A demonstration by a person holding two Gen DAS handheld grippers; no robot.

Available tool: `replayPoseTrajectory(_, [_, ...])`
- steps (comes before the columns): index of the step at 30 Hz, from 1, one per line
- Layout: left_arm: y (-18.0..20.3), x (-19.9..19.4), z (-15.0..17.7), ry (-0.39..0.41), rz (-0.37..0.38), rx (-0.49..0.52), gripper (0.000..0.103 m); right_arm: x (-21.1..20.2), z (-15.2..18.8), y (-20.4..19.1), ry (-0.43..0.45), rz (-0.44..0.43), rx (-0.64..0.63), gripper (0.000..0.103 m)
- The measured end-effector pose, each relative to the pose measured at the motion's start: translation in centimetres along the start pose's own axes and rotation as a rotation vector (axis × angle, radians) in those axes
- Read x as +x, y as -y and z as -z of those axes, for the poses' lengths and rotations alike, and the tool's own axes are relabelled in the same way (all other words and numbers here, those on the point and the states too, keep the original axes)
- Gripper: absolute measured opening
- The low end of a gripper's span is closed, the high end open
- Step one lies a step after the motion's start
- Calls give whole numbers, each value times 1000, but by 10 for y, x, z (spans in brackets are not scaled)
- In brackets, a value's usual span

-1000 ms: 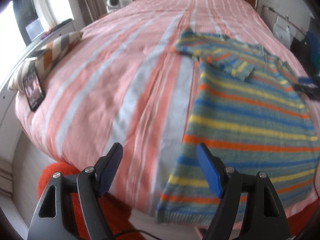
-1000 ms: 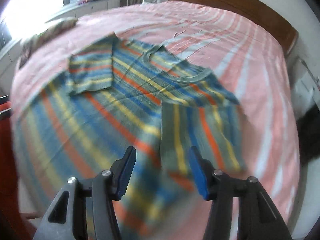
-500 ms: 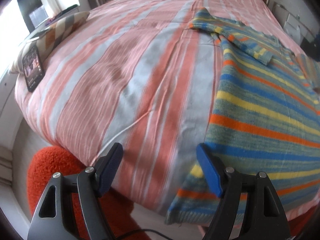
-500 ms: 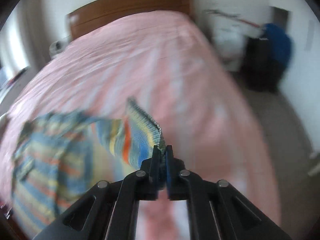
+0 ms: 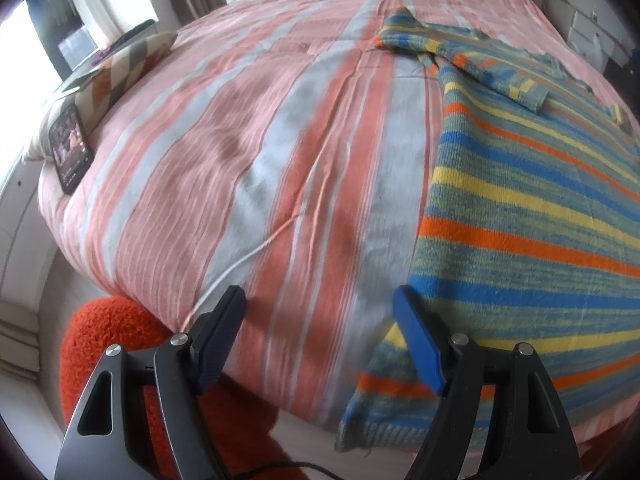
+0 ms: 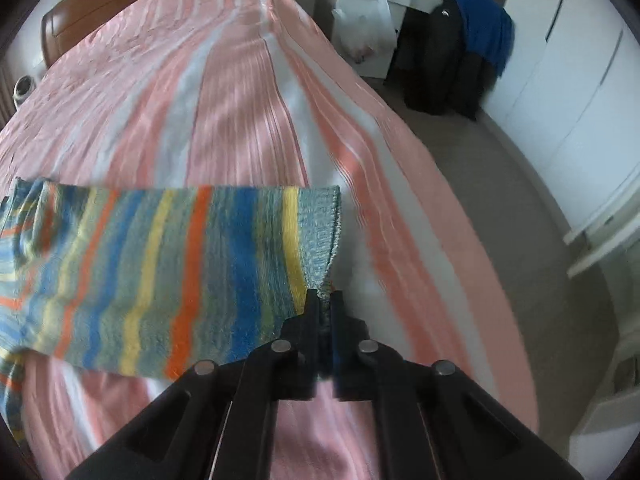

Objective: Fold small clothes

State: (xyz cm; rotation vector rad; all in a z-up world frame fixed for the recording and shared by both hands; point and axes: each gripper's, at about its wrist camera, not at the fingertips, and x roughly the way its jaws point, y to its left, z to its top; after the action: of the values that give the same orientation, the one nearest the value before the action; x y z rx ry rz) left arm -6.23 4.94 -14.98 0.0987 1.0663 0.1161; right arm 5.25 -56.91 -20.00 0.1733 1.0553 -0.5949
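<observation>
One thin pinch by the right hand-held gripper [image 6: 325,300] lifts the striped sweater's [image 6: 160,276] sleeve off the bed [image 6: 240,100]; the left hand-held gripper [image 5: 320,336], spread beside the hem, hovers, so it could slip.

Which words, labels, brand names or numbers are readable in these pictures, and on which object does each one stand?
No text can be read.
Phone screen, beside the pillow: lit content, too small and blurred.
Black garment by the desk: small pale mark, unreadable.
Striped sweater: no label visible.
</observation>
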Motion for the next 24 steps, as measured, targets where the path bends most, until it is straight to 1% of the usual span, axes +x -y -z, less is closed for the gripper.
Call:
replayPoseTrajectory(6, [0, 2, 0, 5, 0, 4, 79, -1, -1, 0, -11, 4, 6, 3])
replayPoseTrajectory(8, [0, 2, 1, 6, -10, 4, 86, -1, 1, 2, -14, -1, 17, 3])
replayPoseTrajectory(10, [0, 4, 2, 5, -40, 11, 99, -1, 2, 4, -20, -8, 31, 3])
replayPoseTrajectory(12, [-2, 5, 4, 9, -58, 15, 102, -4, 4, 11, -20, -5, 64, 4])
replayPoseTrajectory(13, [-2, 6, 5, 6, -52, 20, 102, -7, 5, 18, -22, 7, 88, 5])
replayPoseTrajectory(14, [-3, 6, 5, -4, -36, 28, 102, -10, 7, 22, -22, 19, 99, 8])
replayPoseTrajectory(15, [-4, 7, 6, -32, -16, 44, 102, -14, 10, 32, -21, 25, 120, 20])
replayPoseTrajectory(16, [-4, 8, 5, -66, 5, 69, 102, -19, 12, 38, -20, 27, 138, 38])
replayPoseTrajectory(17, [-5, 7, 5, -83, 14, 85, 101, -33, 20, 53, 2, 34, 178, 50])
replayPoseTrajectory(18, [-7, 1, 3, -93, 19, 97, 100, -33, 20, 53, 2, 34, 178, 50])
replayPoseTrajectory(19, [-8, -7, 1, -79, 20, 97, 98, -47, 27, 58, 31, 38, 190, 51])
replayPoseTrajectory(20, [-9, -20, -4, -42, 31, 102, 98, -58, 33, 60, 54, 34, 194, 51])
replayPoseTrajectory(21, [-7, -37, -14, 13, 52, 122, 98, -72, 42, 60, 80, 11, 192, 52])
replayPoseTrajectory(22, [-3, -51, -25, 61, 75, 150, 98, -86, 52, 57, 106, -28, 185, 56])
replayPoseTrajectory(23, [8, -70, -46, 134, 118, 205, 98, -97, 62, 52, 126, -57, 176, 59])
replayPoseTrajectory(24, [18, -82, -60, 180, 150, 247, 98, -107, 73, 45, 141, -85, 162, 61])
